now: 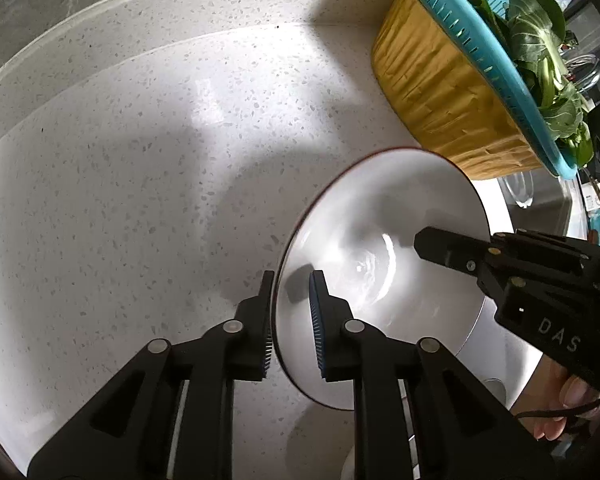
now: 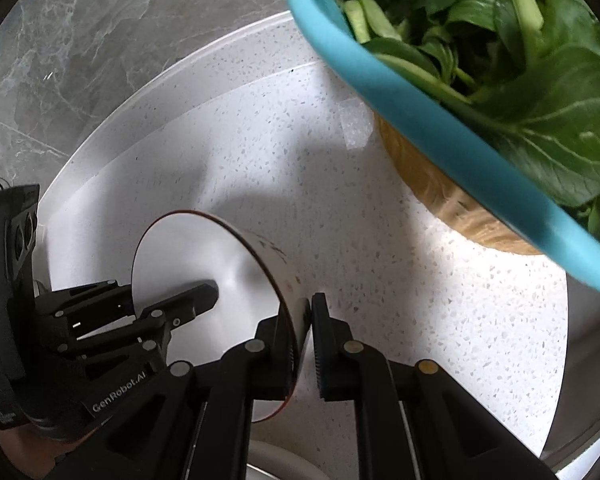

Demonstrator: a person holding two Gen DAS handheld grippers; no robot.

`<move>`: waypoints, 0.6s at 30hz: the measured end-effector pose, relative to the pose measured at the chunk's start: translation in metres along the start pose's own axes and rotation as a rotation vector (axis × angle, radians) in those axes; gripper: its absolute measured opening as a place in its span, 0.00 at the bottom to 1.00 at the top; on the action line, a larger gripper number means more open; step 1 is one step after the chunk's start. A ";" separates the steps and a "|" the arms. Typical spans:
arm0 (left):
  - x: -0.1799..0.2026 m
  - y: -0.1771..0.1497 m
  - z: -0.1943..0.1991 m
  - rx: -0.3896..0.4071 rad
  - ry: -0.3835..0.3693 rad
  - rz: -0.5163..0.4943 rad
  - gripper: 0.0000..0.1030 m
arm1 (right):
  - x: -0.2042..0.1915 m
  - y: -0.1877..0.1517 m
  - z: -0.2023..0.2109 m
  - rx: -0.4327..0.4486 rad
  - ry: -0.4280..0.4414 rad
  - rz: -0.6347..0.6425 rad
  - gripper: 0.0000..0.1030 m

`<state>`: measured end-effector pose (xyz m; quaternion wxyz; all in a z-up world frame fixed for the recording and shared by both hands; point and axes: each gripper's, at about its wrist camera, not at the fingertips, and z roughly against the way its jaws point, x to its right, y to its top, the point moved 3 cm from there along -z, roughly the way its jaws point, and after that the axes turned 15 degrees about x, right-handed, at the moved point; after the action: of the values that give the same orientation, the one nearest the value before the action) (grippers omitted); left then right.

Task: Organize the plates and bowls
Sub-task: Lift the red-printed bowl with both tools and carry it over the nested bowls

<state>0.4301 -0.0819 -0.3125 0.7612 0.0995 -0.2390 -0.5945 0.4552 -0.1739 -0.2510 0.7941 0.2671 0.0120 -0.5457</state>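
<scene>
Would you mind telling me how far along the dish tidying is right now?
Nothing looks put away yet. In hand: the white bowl, with the left gripper and right gripper on opposite rims above the speckled counter. Left: setting it down; no stack or other dishes are clearly visible.

Each tool was built of matte black plastic links, angular and hollowed with triangular cut-outs. On the left tool (image 1: 292, 320) four round silver pivot pins were set across the linkage, and the fingers (image 1: 320, 332) were faced with blue ribbed pads. The same pins and black ribbed pads were seen on the right tool (image 2: 310, 344). White lettering was printed on the bodies: "DAS" on the right one (as seen from the left wrist view) and "GenRobot.AI" on the left one. Small screws were set near the finger joints. A thin black cable was looped below the right tool's body.
</scene>
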 end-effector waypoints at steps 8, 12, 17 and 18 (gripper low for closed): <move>-0.015 -0.006 -0.009 0.012 0.024 0.036 0.62 | 0.006 0.000 0.002 0.002 0.010 -0.043 0.16; -0.019 -0.002 -0.006 0.028 0.054 0.028 0.59 | 0.007 0.002 0.003 0.004 0.002 -0.040 0.20; -0.017 -0.003 -0.002 0.035 0.051 0.022 0.22 | 0.005 -0.004 -0.005 -0.032 -0.001 -0.027 0.28; -0.014 -0.003 -0.002 0.036 0.040 0.021 0.18 | 0.003 -0.005 -0.006 -0.038 -0.003 -0.013 0.28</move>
<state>0.4259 -0.0696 -0.3194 0.7702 0.1225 -0.2352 -0.5801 0.4538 -0.1752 -0.2596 0.7955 0.2511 0.0228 -0.5509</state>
